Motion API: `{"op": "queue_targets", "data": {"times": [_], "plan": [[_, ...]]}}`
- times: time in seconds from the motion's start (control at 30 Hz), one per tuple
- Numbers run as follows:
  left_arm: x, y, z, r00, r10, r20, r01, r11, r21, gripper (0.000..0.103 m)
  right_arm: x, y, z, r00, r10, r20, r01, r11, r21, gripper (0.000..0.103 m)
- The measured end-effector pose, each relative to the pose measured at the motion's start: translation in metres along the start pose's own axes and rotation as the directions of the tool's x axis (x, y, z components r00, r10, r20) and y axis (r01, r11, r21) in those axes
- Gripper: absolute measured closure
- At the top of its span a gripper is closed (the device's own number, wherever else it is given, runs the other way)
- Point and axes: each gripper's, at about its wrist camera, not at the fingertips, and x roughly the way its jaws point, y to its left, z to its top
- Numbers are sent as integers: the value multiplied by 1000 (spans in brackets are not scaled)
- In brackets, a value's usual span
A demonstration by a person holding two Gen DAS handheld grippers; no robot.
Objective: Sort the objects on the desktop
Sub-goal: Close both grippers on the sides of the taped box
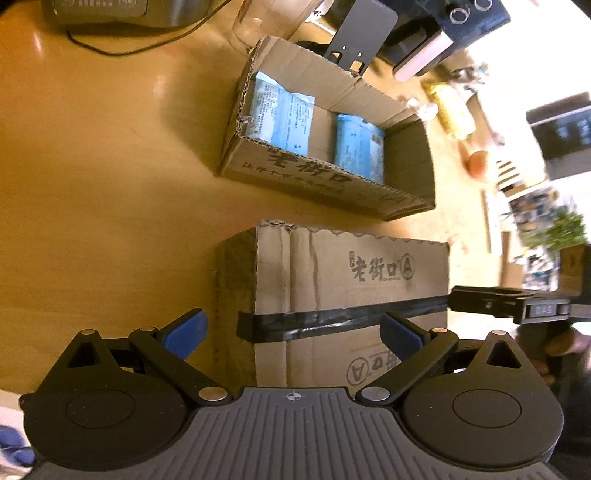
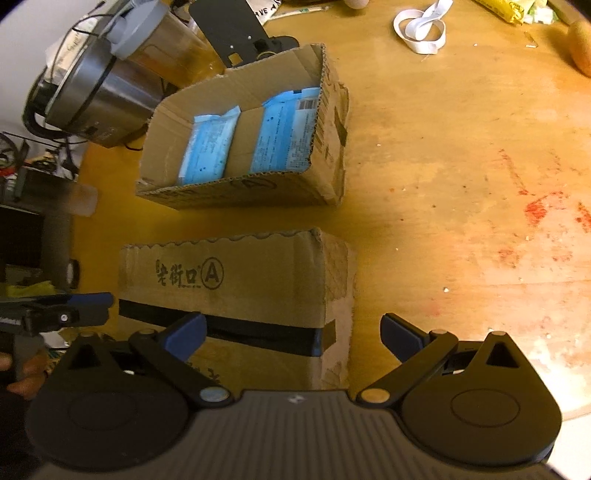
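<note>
An open cardboard box (image 1: 332, 184) (image 2: 236, 188) on the wooden desk holds two blue packets (image 1: 284, 118) (image 2: 284, 136), one at each end. In front of it stands a closed cardboard box (image 1: 351, 280) (image 2: 236, 280) sealed with black tape. My left gripper (image 1: 293, 332) is open and empty, over the closed box's left end. My right gripper (image 2: 293, 332) is open and empty, over that box's right end. Each gripper's tip shows at the edge of the other's view, the right one (image 1: 517, 302) and the left one (image 2: 55, 310).
A steel kettle (image 2: 96, 85) with its cable stands behind the open box, beside a black metal bracket (image 1: 362, 33) (image 2: 232, 26). A white strap (image 2: 421, 26), a yellow packet (image 1: 454, 110) and a brown round thing (image 2: 581, 48) lie further off on the desk.
</note>
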Motion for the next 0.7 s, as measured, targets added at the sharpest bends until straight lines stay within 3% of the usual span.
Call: {"op": "queue_targets", "data": {"times": [0.17, 0.4, 0.43, 0.6, 0.7], "plan": [[4, 18, -1, 990, -139, 36, 140, 990, -22, 1, 6, -13, -3, 996, 92, 14, -92, 996, 13, 3], [10, 30, -3, 980, -192, 46, 193, 981, -6, 3, 10, -23, -6, 991, 129, 14, -130, 991, 35, 9], [11, 32, -3, 979, -201, 41, 201, 980, -6, 15, 10, -24, -6, 991, 135, 14, -136, 990, 37, 10], [19, 37, -5, 981, -193, 24, 194, 981, -21, 37, 9, -30, -6, 988, 152, 17, -153, 987, 49, 21], [20, 43, -6, 981, -193, 32, 194, 980, -35, 44, 8, -32, -7, 988, 156, 13, -157, 987, 44, 33]]}}
